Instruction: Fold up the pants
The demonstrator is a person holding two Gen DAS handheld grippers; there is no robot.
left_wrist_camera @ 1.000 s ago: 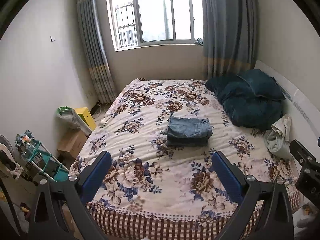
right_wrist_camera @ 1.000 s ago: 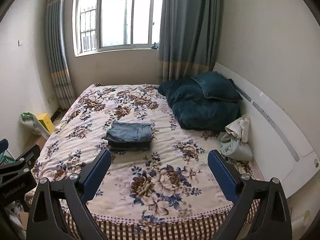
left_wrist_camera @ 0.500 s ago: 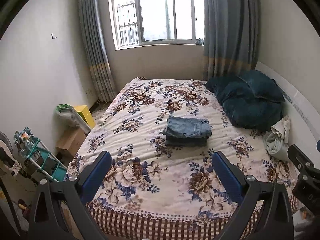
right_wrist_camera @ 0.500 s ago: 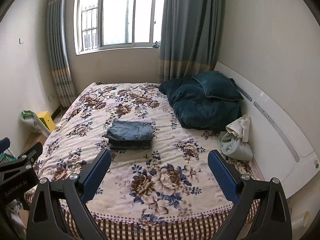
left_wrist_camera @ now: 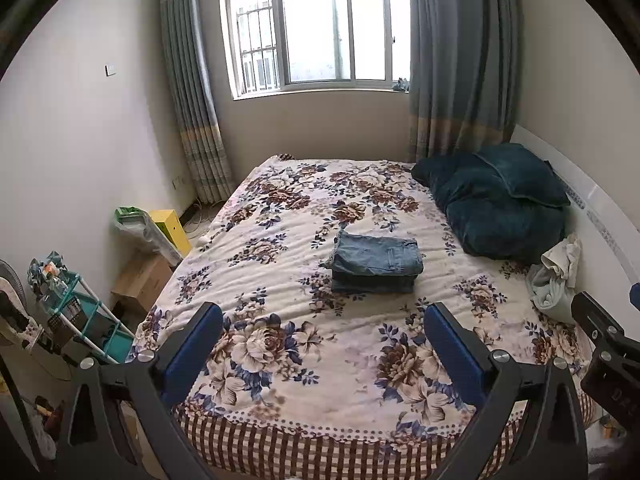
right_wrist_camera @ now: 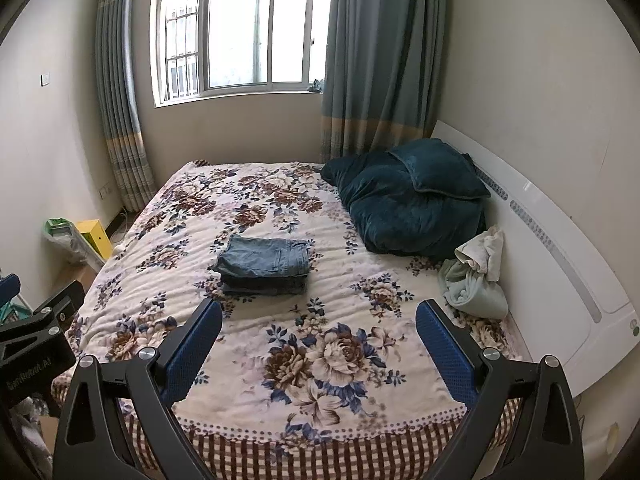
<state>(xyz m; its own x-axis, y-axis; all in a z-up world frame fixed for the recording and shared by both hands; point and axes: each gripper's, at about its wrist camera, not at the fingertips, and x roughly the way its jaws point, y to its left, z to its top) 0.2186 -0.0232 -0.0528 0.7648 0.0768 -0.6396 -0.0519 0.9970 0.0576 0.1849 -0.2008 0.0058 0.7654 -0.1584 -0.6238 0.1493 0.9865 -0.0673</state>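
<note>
Folded pants (left_wrist_camera: 376, 262), blue denim, are laid as a compact stack near the middle of the bed (left_wrist_camera: 280, 364), apart from the dark teal pillows (left_wrist_camera: 500, 204). Left gripper (left_wrist_camera: 324, 344) and right gripper (right_wrist_camera: 319, 340) are held released and empty at the bed's foot, drawn slightly farther back from the pants than a second ago; the stack is unchanged.

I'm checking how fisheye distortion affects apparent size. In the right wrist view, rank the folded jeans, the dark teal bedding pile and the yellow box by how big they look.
1. dark teal bedding pile
2. folded jeans
3. yellow box, though it lies near the warped image edge
</note>
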